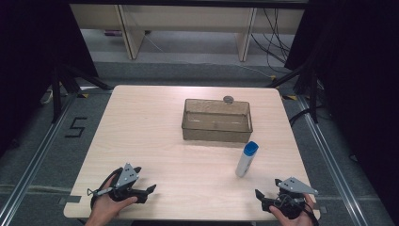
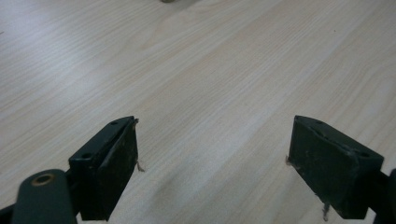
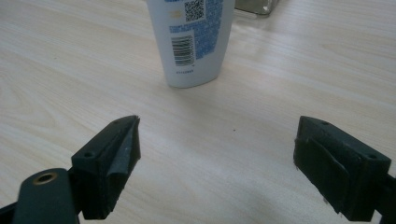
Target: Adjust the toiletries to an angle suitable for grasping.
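Note:
A white bottle with a blue cap [image 1: 246, 159] lies on the wooden table [image 1: 155, 136], right of centre; in the right gripper view its labelled base [image 3: 194, 42] lies just ahead of the jaws. A clear plastic bin [image 1: 217, 120] stands beyond it at mid-table. My right gripper [image 1: 264, 197] rests at the table's near right corner, a short way from the bottle, open with nothing between its fingers [image 3: 109, 163]. My left gripper [image 1: 147, 192] sits at the near left edge, open over bare wood [image 2: 210, 154].
A small round grey object [image 1: 228, 99] sits just behind the bin's far wall. Black stands and cables flank the table on both sides, and shelving stands at the back. Bare wood stretches across the left half of the table.

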Demonstrator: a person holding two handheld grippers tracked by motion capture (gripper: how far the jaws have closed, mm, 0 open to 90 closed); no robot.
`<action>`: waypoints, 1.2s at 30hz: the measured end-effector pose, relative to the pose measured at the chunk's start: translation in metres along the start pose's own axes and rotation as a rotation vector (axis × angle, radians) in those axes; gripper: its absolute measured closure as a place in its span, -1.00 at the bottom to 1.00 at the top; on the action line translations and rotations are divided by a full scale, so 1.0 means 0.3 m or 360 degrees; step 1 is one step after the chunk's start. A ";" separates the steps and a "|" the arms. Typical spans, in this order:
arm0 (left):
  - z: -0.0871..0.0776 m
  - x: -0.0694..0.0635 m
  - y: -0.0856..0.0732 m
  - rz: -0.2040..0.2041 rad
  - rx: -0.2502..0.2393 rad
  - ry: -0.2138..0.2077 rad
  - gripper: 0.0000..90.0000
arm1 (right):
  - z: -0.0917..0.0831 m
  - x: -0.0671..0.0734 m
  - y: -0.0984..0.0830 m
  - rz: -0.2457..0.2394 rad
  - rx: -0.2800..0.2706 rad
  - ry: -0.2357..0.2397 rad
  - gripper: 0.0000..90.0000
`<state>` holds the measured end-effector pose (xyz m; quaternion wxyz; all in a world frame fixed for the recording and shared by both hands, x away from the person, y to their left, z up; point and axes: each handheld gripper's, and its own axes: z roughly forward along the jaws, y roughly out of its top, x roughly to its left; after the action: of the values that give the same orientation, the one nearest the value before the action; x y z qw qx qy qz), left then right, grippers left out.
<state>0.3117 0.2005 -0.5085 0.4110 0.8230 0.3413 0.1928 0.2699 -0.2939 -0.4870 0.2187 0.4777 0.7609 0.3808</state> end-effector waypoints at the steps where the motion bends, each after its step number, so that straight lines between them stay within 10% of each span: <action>1: 0.000 0.000 0.000 -0.0002 0.0001 0.0000 -0.66 | 0.000 0.001 0.001 -0.0017 -0.0007 -0.0008 -0.64; 36: 0.000 0.004 0.001 0.0040 0.0034 -0.0006 -0.65 | 0.028 0.068 0.045 -0.0028 -0.0111 -0.0038 -0.64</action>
<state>0.3128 0.2012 -0.5083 0.4004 0.8320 0.3320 0.1927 0.2740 -0.2690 -0.4808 0.2476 0.4677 0.7486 0.3993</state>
